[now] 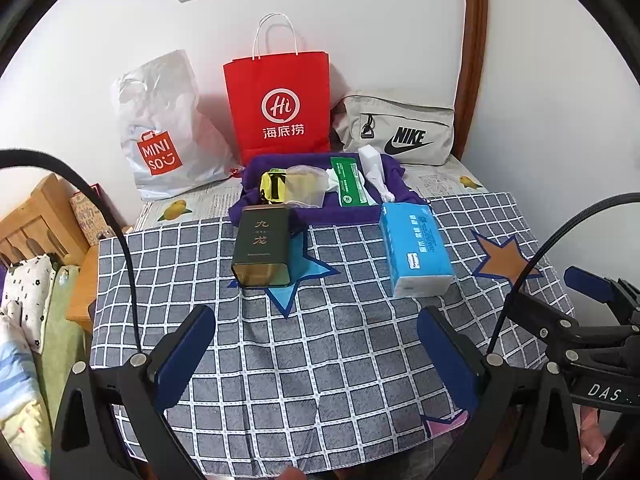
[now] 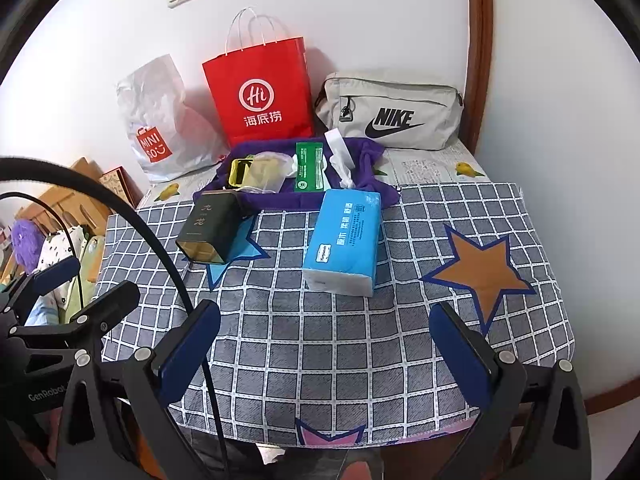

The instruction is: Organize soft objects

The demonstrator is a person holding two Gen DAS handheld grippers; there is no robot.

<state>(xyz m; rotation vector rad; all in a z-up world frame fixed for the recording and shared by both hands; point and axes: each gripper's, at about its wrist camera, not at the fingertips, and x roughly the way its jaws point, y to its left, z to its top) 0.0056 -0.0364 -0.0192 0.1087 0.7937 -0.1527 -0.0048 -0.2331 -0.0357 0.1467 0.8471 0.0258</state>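
Both grippers hover over the table's near edge, each with its blue-padded black fingers spread wide and nothing between them: the left gripper (image 1: 316, 354) toward the near left, the right gripper (image 2: 324, 350) toward the near right.

Under them the table (image 2: 360, 360) wears a grey woven cloth gridded with white stitched lines and patched with star shapes, one brown, one blue. Along the far edge, against the wall, stand three bags: a stiff red paper bag (image 2: 260, 100) with twisted white handles at the middle, a crinkled white plastic bag (image 2: 160, 128) toward the far left corner, and a soft beige fabric pouch (image 2: 392, 116) with a zip toward the far right corner.

Just before the red bag lies a floppy purple cloth tray (image 2: 280, 198) holding a green flat packet, a clear plastic bag and a shiny yellow wrapper. A blue plastic-wrapped tissue pack (image 2: 344, 240), squashy and rectangular, lies near the table's centre, its far end touching the tray, with a white tissue poking up there. A dark green box-shaped tin (image 2: 208, 226) lies tipped on its side, left of the pack.
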